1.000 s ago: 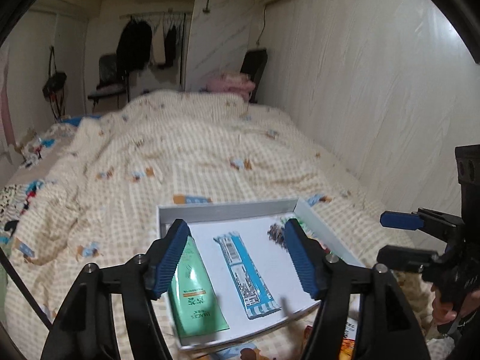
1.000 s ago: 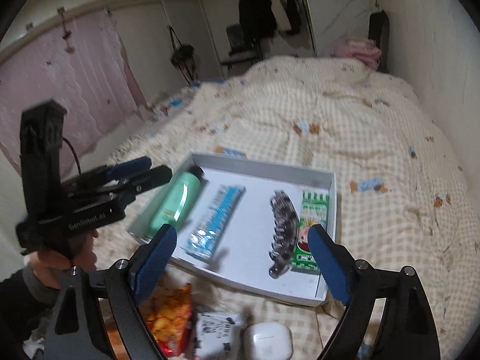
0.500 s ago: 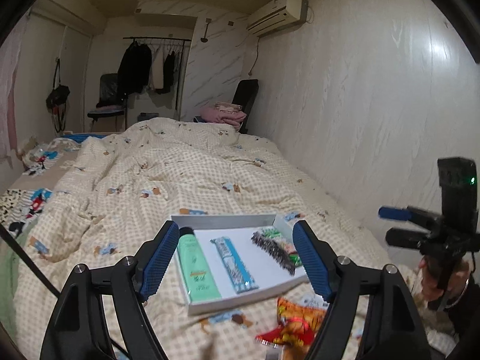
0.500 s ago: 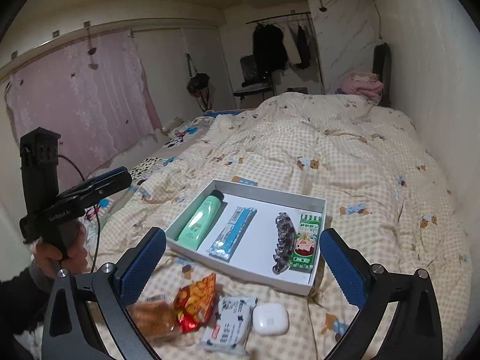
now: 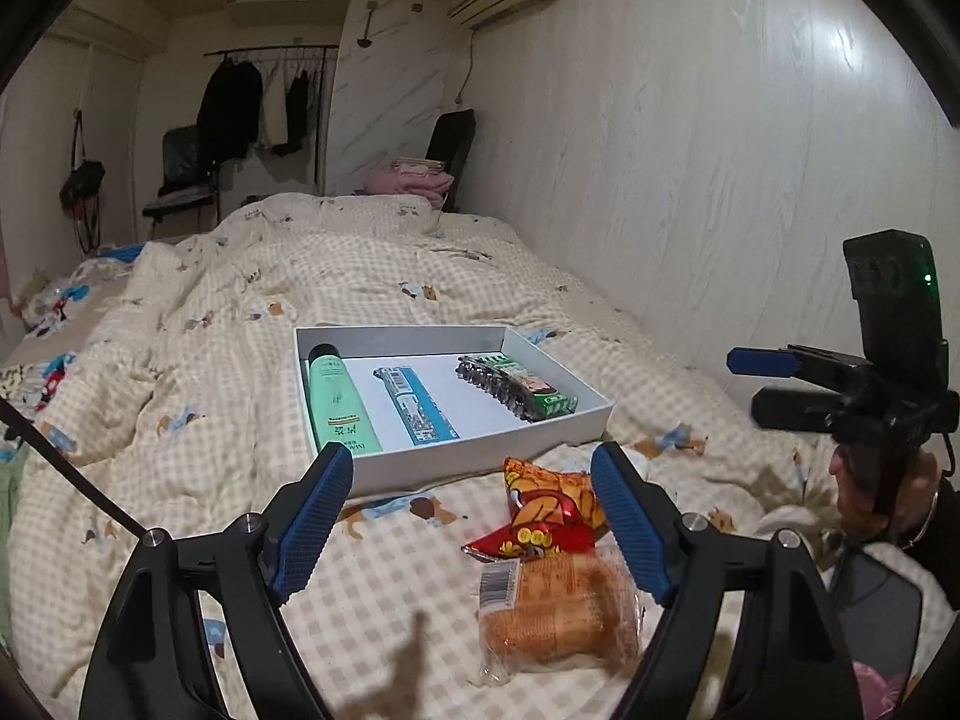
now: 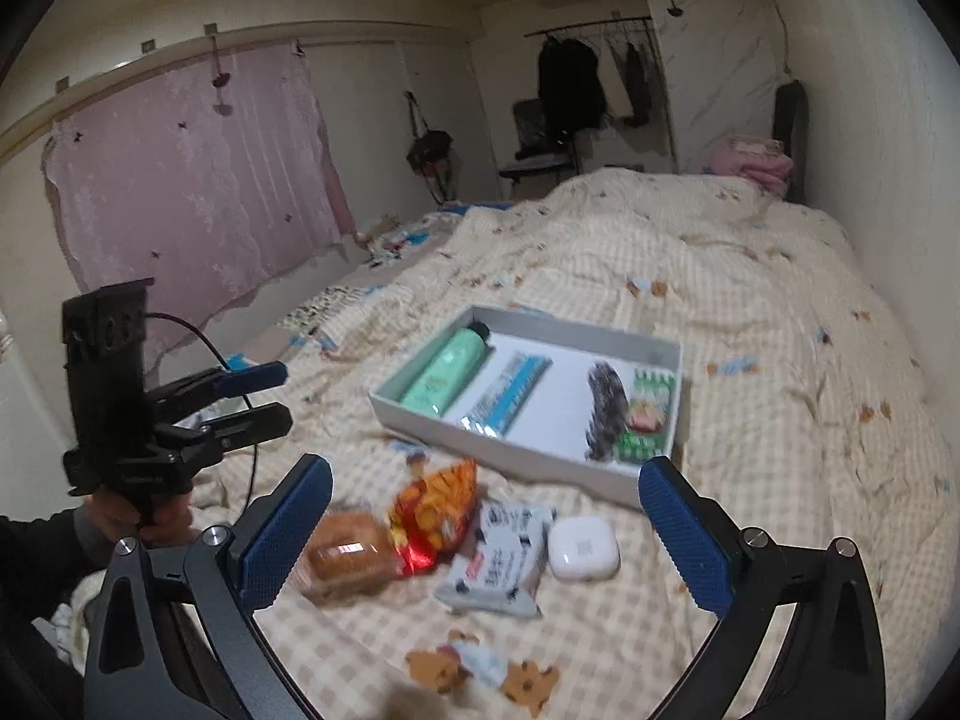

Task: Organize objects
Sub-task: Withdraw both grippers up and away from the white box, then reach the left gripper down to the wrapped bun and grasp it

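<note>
A white tray [image 5: 594,405] [image 6: 672,354] lies on the bed and holds a green tube [image 5: 339,405] [image 6: 444,375], a blue packet [image 5: 417,411] [image 6: 507,399], a dark hair claw [image 5: 495,387] [image 6: 606,414] and a green packet [image 5: 528,381] [image 6: 648,414]. In front of it lie a wrapped bread [image 5: 555,615] [image 6: 348,555], a red-orange snack bag [image 5: 549,510] [image 6: 435,510], a white wipes pack [image 6: 501,558] and a white earbud case [image 6: 583,547]. My left gripper [image 5: 465,516] is open and empty above the bread. My right gripper [image 6: 486,531] is open and empty above the loose items.
The bed wears a rumpled checked duvet [image 5: 336,276]. A white wall [image 5: 690,150] runs along its right side. Pink curtains [image 6: 192,168], a clothes rack [image 6: 594,78] and a chair [image 6: 540,138] stand beyond. Each gripper shows in the other's view, left [image 6: 249,399] and right [image 5: 762,384].
Both grippers have pulled back and up from the tray. The loose items in front of the tray have come into view. Both stay open.
</note>
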Demonstrator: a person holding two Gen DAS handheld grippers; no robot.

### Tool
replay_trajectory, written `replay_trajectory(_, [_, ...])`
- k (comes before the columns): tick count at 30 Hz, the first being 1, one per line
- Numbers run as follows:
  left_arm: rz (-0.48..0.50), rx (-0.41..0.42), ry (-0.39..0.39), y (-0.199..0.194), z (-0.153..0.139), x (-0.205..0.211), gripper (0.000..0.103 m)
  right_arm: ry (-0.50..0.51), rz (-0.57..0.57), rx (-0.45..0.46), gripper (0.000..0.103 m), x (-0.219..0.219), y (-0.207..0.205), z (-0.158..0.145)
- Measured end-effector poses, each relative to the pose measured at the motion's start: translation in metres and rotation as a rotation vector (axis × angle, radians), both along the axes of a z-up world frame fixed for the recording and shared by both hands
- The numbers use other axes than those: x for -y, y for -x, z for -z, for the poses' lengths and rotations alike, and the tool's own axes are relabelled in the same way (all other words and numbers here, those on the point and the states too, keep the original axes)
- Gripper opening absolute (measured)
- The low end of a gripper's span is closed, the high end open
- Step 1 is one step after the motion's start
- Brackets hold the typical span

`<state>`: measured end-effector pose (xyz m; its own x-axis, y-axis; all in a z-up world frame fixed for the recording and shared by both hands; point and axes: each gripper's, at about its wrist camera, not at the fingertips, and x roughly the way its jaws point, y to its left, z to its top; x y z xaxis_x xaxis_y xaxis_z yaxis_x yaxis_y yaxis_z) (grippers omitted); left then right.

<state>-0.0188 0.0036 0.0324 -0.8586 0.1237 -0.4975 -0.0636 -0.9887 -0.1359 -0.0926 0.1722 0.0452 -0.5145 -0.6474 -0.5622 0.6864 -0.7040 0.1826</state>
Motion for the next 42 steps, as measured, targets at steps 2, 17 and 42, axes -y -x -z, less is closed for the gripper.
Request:
replay_trajectory(2, [-0.011, -0.009, 0.015, -0.003, 0.002, -0.004, 0.084, -0.037, 0.015, -0.029, 0.103, 0.003, -0.007, 0.008])
replay_trajectory(17, [-0.008, 0.051, 0.060, -0.012, 0.034, -0.021, 0.084, -0.033, 0.155, -0.268, 0.103, -0.004, -0.052, 0.030])
replay_trajectory(42, [0.123, 0.120, 0.029, -0.005, 0.040, -0.031, 0.084, -0.015, 0.235, -0.172, 0.103, -0.022, -0.041, 0.038])
